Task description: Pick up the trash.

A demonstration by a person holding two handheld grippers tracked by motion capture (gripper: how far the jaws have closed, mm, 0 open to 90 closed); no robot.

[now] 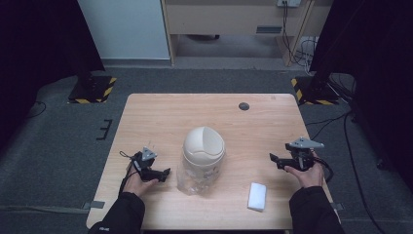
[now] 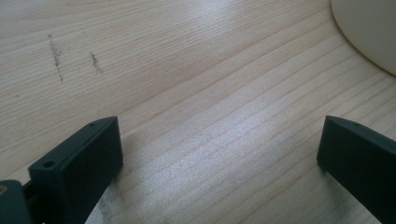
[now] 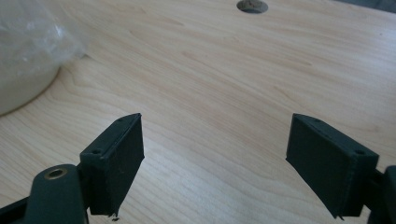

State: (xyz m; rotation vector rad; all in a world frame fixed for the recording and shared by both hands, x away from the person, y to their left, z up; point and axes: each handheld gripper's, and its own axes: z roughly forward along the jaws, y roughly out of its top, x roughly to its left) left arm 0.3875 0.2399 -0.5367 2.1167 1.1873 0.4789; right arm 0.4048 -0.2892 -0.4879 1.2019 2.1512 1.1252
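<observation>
A small cream bin [image 1: 203, 146] with a domed swing lid stands at the middle of the wooden table [image 1: 160, 117]. Clear plastic film [image 1: 191, 181] wraps its lower part. My left gripper [image 1: 164, 174] rests low on the table just left of the bin, pointing at it. Its jaws stand wide open around bare wood [image 2: 219, 135], and the bin's cream edge [image 2: 369, 32] shows at the upper right of the left gripper view. My right gripper [image 1: 274, 160] sits right of the bin, also open [image 3: 215, 135] with nothing between its jaws. The bin and its film [image 3: 23, 56] lie to the left.
A white rectangular block [image 1: 257, 196] lies near the front edge, beside the right forearm. A round cable hole [image 1: 244, 106] [image 3: 252, 5] is in the table's far side. Grey carpet surrounds the table, with stand bases at the back left and right.
</observation>
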